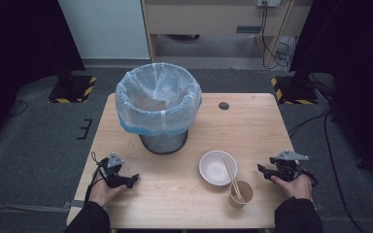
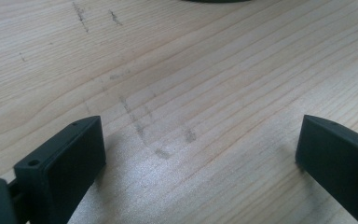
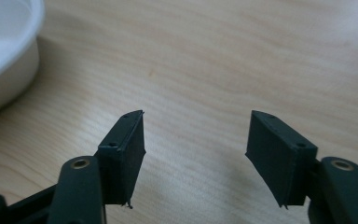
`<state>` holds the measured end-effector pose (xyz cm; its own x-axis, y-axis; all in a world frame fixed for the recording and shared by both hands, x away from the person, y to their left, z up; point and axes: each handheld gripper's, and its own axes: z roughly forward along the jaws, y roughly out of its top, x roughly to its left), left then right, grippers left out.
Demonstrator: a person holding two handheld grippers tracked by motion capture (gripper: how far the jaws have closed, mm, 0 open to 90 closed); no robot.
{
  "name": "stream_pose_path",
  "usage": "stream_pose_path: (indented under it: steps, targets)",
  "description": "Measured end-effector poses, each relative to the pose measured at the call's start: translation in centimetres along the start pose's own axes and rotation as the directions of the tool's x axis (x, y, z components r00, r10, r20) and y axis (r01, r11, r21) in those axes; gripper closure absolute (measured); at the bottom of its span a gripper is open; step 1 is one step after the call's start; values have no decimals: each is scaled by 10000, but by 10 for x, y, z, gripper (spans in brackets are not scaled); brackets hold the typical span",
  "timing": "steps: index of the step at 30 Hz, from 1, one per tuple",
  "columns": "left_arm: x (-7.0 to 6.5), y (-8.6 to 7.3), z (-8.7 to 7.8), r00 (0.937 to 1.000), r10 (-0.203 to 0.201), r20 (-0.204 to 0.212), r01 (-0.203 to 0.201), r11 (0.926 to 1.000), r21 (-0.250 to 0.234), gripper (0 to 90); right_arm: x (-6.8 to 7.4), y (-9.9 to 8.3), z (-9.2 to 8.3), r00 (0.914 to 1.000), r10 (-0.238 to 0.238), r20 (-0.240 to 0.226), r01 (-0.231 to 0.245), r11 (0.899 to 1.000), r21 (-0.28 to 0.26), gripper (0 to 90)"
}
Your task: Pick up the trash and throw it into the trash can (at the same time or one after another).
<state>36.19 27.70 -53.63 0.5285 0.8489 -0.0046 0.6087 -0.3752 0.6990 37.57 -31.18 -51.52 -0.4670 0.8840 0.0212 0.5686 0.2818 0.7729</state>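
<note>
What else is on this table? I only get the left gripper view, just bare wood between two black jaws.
Observer: A bin lined with a pale blue bag stands at the far middle of the table.
Operator: Anything smaller?
Observer: A white bowl sits nearer the person, empty as far as I can see.
Operator: And beside it?
Observer: A brown paper cup holds chopsticks that lean out over the bowl.
Operator: Where is the other gripper?
Observer: The right gripper rests just right of the cup, jaws open with nothing between them.
</note>
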Motion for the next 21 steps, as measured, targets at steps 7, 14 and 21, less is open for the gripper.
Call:
stream_pose_path:
  steps: [7, 14, 21]
  targets:
    - [-2, 0, 0, 9999, -77, -104, 78, 10000, 33, 0, 3, 16, -24, 9991, 415, -101, -423, 9946, -944, 416]
    - [-2, 0, 0, 9998, -112, -136, 113, 9999, 41, 0, 10, 33, -46, 9983, 470, -356, -519, 9869, -1530, 443]
    - [-2, 0, 0, 9998, -117, -141, 117, 9999, 40, 0, 25, 55, -69, 9961, 355, -804, -535, 9707, -2341, 469]
